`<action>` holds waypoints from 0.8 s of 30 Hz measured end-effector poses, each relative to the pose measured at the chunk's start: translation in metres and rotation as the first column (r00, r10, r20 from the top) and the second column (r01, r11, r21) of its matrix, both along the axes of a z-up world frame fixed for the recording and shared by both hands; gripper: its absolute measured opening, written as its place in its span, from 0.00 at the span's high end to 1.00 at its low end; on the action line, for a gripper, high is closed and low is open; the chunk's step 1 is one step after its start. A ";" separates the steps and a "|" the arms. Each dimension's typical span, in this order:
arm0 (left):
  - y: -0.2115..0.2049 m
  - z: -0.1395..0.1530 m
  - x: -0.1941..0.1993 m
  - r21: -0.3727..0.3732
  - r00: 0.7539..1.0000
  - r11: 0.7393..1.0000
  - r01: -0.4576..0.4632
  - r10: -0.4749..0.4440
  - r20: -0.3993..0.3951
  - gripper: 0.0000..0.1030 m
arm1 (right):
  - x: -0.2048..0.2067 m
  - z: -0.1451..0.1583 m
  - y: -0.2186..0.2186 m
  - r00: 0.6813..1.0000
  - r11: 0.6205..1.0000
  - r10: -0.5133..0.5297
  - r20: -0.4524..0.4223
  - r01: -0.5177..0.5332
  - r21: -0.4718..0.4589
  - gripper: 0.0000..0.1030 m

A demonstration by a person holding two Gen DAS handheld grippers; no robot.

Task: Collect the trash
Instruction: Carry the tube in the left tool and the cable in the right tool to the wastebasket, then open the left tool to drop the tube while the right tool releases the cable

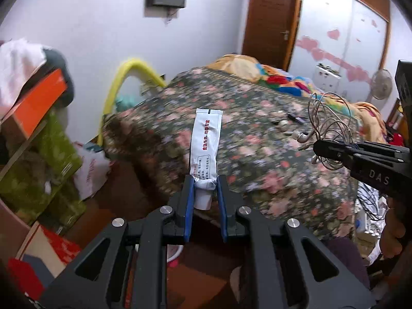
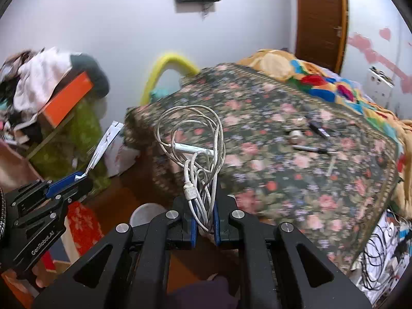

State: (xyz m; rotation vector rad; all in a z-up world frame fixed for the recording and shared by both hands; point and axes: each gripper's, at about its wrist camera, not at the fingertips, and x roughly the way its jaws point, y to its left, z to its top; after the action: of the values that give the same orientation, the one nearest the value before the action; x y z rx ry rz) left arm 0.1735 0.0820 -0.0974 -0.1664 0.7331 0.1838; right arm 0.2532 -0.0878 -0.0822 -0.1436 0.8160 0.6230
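Observation:
My left gripper (image 1: 204, 180) is shut on a squeezed white tube (image 1: 206, 144) with red print, gripped near its cap end so the flat tail sticks up and forward over the bed. My right gripper (image 2: 204, 190) is shut on a tangled bundle of white earphone cable (image 2: 195, 149), whose loops rise above the blue pads. In the left wrist view the right gripper (image 1: 318, 148) comes in from the right with the cable bundle (image 1: 327, 128). The right wrist view shows the left gripper (image 2: 85, 176) at the left with the tube (image 2: 104, 144).
A bed with a dark floral cover (image 2: 296, 170) fills the middle and right, with pens (image 2: 311, 149) and small items lying on it. Stacked boxes and clothes (image 2: 64, 97) stand at the left. A white bin rim (image 2: 146, 213) shows on the floor below the grippers.

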 end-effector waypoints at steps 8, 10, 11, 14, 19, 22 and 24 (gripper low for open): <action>0.067 -0.052 -0.018 -0.088 0.987 0.990 -0.113 0.101 -0.123 0.84 | -0.015 -0.028 0.070 0.990 0.992 0.119 -0.073 -0.121 -0.022 0.91; 0.082 -0.071 -0.018 -0.102 0.979 0.985 -0.141 0.124 -0.163 0.84 | -0.018 -0.039 0.087 0.984 0.988 0.147 -0.101 -0.151 -0.032 0.91; 0.086 -0.078 -0.017 -0.104 0.976 0.983 -0.149 0.129 -0.178 0.84 | -0.020 -0.046 0.098 0.979 0.984 0.166 -0.120 -0.172 -0.039 0.91; 0.102 -0.108 -0.014 -0.115 0.960 0.977 -0.178 0.147 -0.238 0.84 | -0.025 -0.061 0.121 0.968 0.976 0.199 -0.152 -0.210 -0.059 0.91; 0.126 -0.162 -0.002 -0.150 0.921 0.964 -0.222 0.156 -0.357 0.84 | -0.026 -0.086 0.151 0.950 0.960 0.238 -0.201 -0.262 -0.102 0.91; 0.134 -0.182 0.006 -0.156 0.905 0.961 -0.228 0.150 -0.398 0.84 | -0.024 -0.096 0.163 0.944 0.953 0.248 -0.218 -0.278 -0.119 0.91; 0.137 -0.190 0.015 -0.173 0.906 0.960 -0.218 0.133 -0.403 0.84 | -0.022 -0.101 0.171 0.942 0.952 0.246 -0.227 -0.279 -0.126 0.91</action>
State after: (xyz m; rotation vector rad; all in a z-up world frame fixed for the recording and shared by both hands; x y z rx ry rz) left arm 0.1883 0.2194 -0.2876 -0.4123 1.1367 0.3171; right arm 0.2311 0.0830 -0.1834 -0.3397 1.0603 0.8359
